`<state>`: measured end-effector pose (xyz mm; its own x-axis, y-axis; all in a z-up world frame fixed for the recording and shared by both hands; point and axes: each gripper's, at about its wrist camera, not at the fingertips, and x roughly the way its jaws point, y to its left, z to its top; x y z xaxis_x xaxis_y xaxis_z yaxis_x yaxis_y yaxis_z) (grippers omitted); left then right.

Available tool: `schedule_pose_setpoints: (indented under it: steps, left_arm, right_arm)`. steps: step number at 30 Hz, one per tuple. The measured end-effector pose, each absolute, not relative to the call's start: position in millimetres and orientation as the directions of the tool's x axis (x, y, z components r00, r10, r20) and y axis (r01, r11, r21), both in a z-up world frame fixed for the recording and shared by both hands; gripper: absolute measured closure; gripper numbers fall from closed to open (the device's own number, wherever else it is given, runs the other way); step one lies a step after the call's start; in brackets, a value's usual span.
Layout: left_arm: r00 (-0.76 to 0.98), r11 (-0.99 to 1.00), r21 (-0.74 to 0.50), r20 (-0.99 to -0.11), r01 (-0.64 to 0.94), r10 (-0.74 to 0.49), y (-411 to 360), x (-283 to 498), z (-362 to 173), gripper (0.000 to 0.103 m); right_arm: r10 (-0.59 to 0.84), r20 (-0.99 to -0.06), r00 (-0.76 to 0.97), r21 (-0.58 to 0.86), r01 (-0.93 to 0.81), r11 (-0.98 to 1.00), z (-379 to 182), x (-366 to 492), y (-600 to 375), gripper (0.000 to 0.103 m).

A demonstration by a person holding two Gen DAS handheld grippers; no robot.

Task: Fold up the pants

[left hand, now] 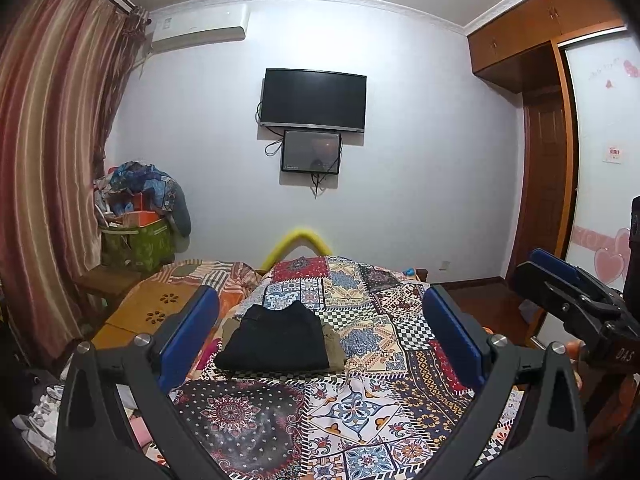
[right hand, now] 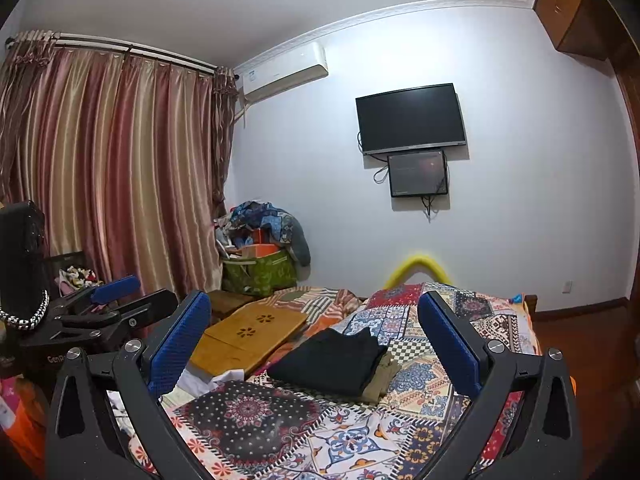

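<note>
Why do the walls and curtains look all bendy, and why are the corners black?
Left wrist view: the fisheye lens bows the curtain and ceiling edge, and its round rim blacks out the corners. Right wrist view: same bending on the curtain; the black pants stay sharp, with soft, even room light.

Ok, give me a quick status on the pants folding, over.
Left gripper open, empty. Right gripper open, empty. Black pants folded, lying on a khaki garment on the patchwork bedspread. Nothing in the way.
</note>
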<state>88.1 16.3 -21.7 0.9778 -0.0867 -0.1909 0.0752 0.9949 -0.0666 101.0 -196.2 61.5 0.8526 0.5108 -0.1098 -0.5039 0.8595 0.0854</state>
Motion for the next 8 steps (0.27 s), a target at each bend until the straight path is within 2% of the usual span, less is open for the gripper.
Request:
schedule_pose_setpoints:
  steps: [8]
  left_arm:
    - [0.976,0.995,-0.064,-0.196,0.082,-0.093,15.4,89.4,-21.9,0.0]
  right_arm:
    - [0.507,-0.114,0.855,0.092,-0.499,0.862,61.2,101.1,-194.9,0.0]
